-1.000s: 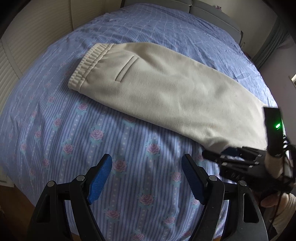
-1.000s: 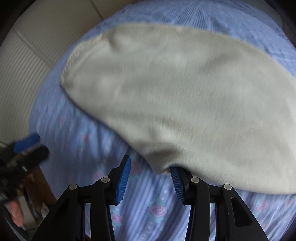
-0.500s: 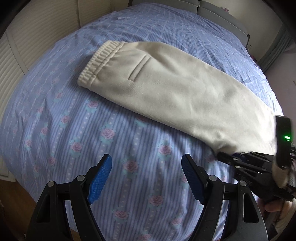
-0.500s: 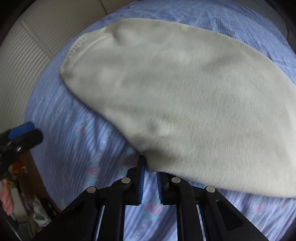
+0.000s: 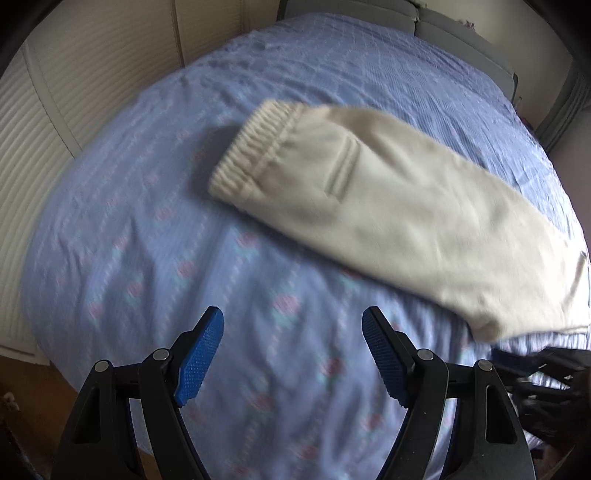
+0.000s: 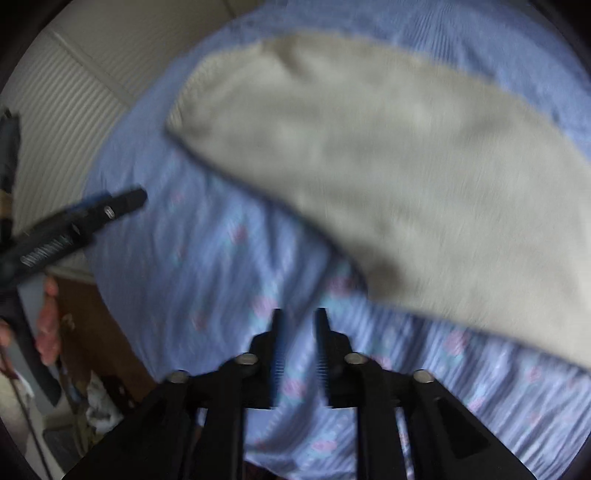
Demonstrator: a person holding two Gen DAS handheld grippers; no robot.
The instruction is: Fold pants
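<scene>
Cream pants [image 5: 388, 206] lie folded lengthwise on the blue flowered bedsheet [image 5: 155, 236], ribbed waistband [image 5: 255, 147] to the far left, leg end near the right. My left gripper [image 5: 293, 350] is open and empty, above the sheet in front of the pants. My right gripper [image 6: 299, 343] has its jaws a small gap apart with nothing between them, just short of the pants' near edge [image 6: 388, 280]. Both views are motion-blurred. The left gripper also shows in the right wrist view [image 6: 92, 214], and the right one at the left wrist view's lower right edge [image 5: 554, 391].
White slatted wardrobe doors [image 5: 74, 74] run along the bed's left side. A grey headboard [image 5: 424, 14] is at the far end. The bed's near edge drops to a wooden floor with clutter [image 6: 92, 387].
My right gripper shut on the pants' leg end, then came off it and now sits slightly apart and back from the cloth. Both grippers have drawn back; the pants look farther away.
</scene>
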